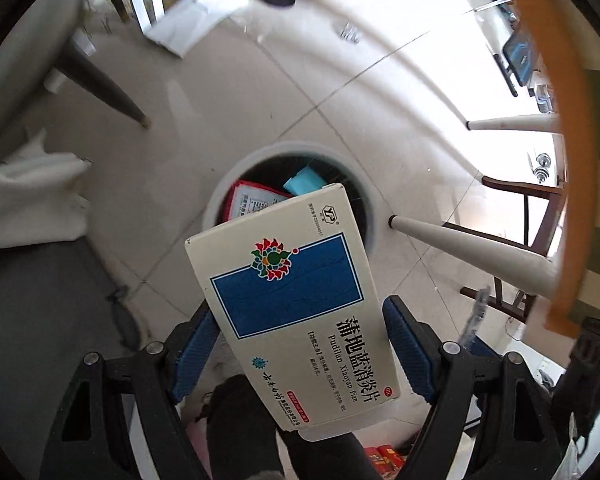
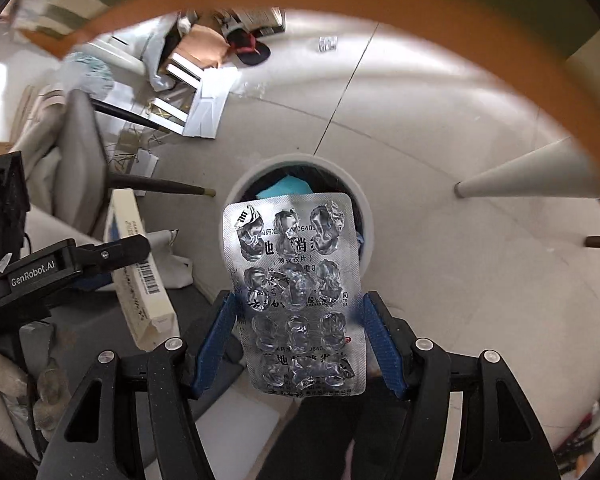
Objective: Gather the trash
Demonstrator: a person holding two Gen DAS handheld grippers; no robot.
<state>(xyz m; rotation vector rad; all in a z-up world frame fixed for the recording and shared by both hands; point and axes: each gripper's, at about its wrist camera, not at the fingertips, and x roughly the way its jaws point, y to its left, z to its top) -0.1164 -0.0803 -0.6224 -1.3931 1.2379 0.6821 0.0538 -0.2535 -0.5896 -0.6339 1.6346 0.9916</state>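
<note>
Pale tiled floor (image 1: 204,128), cluttered at the edges, bin (image 1: 374,216) dead centre below. Left gripper (image 1: 300,344) clamped on a medicine box (image 1: 288,312), jaws set wide across its flanks, far end poking over the rim. Right gripper (image 2: 300,340) pinching an emptied blister sheet (image 2: 296,280) by its edges, jaws narrower, hanging over the same opening. Already stuffed in there: a red packet (image 1: 252,200), a blue scrap (image 1: 304,182). Risky: box long, likely to catch the rim and tip out; light foil may flutter wide; both dropped together could collide and bounce onto the floor.
</note>
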